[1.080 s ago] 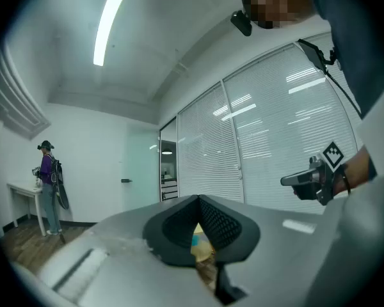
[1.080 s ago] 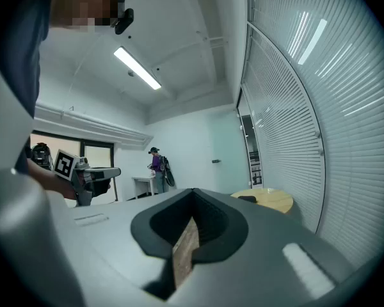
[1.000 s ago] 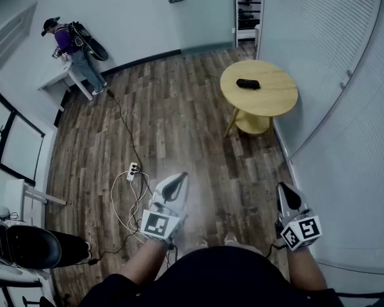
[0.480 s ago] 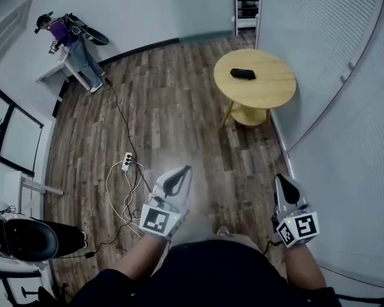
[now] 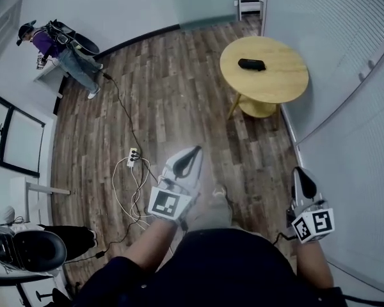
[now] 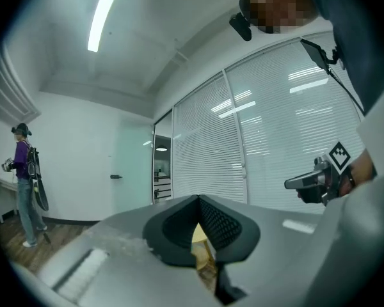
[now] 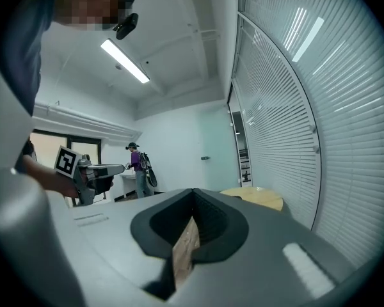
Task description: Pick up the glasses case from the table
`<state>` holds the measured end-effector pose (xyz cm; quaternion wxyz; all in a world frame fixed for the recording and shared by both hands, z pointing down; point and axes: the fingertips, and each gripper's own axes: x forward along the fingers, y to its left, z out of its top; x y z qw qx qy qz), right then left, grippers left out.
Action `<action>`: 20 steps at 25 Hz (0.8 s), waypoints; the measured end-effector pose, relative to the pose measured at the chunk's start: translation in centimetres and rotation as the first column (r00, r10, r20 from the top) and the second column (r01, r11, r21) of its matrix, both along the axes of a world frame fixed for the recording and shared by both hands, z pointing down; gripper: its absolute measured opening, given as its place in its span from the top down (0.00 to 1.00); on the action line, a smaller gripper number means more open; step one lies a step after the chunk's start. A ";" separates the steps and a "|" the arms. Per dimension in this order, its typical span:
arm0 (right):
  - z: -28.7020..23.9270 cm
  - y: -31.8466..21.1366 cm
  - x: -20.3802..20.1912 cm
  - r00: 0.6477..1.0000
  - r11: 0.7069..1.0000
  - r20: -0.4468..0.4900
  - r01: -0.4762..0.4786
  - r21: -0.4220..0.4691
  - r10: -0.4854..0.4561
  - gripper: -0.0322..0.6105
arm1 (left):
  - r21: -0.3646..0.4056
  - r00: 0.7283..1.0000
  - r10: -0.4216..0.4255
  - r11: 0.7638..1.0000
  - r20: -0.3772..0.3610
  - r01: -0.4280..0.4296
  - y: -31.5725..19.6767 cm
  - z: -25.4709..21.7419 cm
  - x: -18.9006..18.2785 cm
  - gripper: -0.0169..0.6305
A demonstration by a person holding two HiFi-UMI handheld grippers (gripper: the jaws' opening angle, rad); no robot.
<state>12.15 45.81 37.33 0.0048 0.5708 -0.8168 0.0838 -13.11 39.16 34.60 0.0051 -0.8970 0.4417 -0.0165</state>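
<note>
Well beyond left tongs point(image 5: 192, 151) — glasses case point(image 5: 251, 64)

The left gripper point(image 5: 193, 152) and right gripper point(image 5: 302, 173) have pale grey shells and black-lined jaws. Each carries a black-and-white square-marker cube point(image 5: 166, 204). The operator wears a dark top point(image 5: 217, 267).

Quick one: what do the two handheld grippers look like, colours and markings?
Both match: left gripper and right gripper have pale grey-white shells tapering to a point, with black textured pads inside. Each carries a white cube with black square markers at the hand end. The person wears a dark top.
</note>
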 end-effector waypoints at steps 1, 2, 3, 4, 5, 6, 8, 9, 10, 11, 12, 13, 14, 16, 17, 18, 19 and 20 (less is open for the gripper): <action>-0.1 -1.3 -0.2 1.000 1.000 -0.002 -0.007 0.000 0.007 0.94 | -0.001 1.000 0.001 1.000 -0.007 -0.001 -1.5 -0.1 -0.5 0.97; -0.2 -2.7 -0.4 1.000 1.000 -0.003 -0.014 -0.001 0.014 0.94 | -0.001 1.000 0.004 1.000 -0.010 -0.004 -3.0 -0.1 -0.8 0.97; -0.2 -4.2 -0.6 1.000 1.000 -0.006 -0.021 -0.001 0.021 0.94 | -0.003 1.000 0.010 1.000 -0.014 -0.010 -4.4 -0.1 -1.1 0.97; -0.3 -5.7 -0.8 1.000 1.000 -0.009 -0.029 0.002 0.029 0.94 | -0.006 1.000 0.017 1.000 -0.015 -0.017 -6.0 0.0 -1.5 0.97; -0.5 -7.3 -1.2 0.999 0.999 -0.012 -0.038 0.009 0.038 0.94 | -0.010 1.000 0.024 1.000 -0.014 -0.024 -7.6 0.2 -1.9 0.97; -0.8 -8.9 -1.8 0.999 0.999 -0.013 -0.048 0.017 0.048 0.94 | -0.012 1.000 0.030 0.999 -0.005 -0.030 -9.4 0.4 -2.6 0.97; -1.6 -12.2 -3.0 0.998 0.998 -0.010 -0.062 0.031 0.062 0.94 | -0.004 0.999 0.035 0.999 0.029 -0.035 -13.1 0.8 -4.2 0.97; -2.0 -13.7 -3.6 0.998 0.997 -0.010 -0.066 0.033 0.066 0.94 | -0.002 0.999 0.034 0.999 0.033 -0.034 -14.7 0.8 -4.8 0.97; -2.4 -15.1 -3.9 0.998 0.997 -0.013 -0.069 0.031 0.069 0.94 | -0.003 0.999 0.035 0.999 0.026 -0.035 -16.1 0.5 -5.1 0.97; -2.7 -16.2 -4.2 0.997 0.997 -0.017 -0.073 0.028 0.074 0.94 | -0.007 0.999 0.035 0.999 0.012 -0.035 -17.3 0.1 -5.2 0.97; -3.0 -17.2 -4.3 0.997 0.997 -0.021 -0.079 0.024 0.080 0.94 | -0.013 0.999 0.036 0.999 -0.002 -0.036 -18.4 -0.3 -5.2 0.97; -3.2 -18.1 -4.5 0.996 0.996 -0.023 -0.086 0.019 0.086 0.94 | -0.018 0.999 0.039 0.999 -0.010 -0.039 -19.5 -0.4 -5.3 0.97; -3.2 -19.0 -4.6 0.996 0.996 -0.021 -0.091 0.012 0.091 0.94 | -0.023 0.999 0.043 0.999 -0.014 -0.044 -20.5 -0.4 -5.2 0.97; -2.8 -20.6 -4.7 0.995 0.995 -0.017 -0.098 -0.008 0.097 0.94 | -0.032 0.998 0.058 0.998 -0.024 -0.059 -22.4 -0.1 -5.0 0.97; -2.5 -21.4 -4.6 0.995 0.995 -0.018 -0.099 -0.018 0.099 0.94 | -0.039 0.997 0.065 0.997 -0.030 -0.066 -23.1 0.1 -4.8 0.97; -2.4 -22.1 -4.6 0.995 0.995 -0.020 -0.099 -0.027 0.099 0.94 | -0.047 0.997 0.068 0.996 -0.035 -0.069 -23.8 0.4 -4.8 0.97; -2.3 -22.8 -4.6 0.995 0.995 -0.023 -0.098 -0.034 0.097 0.94 | -0.057 0.997 0.065 0.996 -0.038 -0.067 -24.4 0.6 -4.8 0.97; -2.3 -23.5 -4.6 0.995 0.995 -0.026 -0.094 -0.038 0.093 0.94 | -0.065 0.998 0.059 0.996 -0.039 -0.061 -25.0 0.8 -4.8 0.97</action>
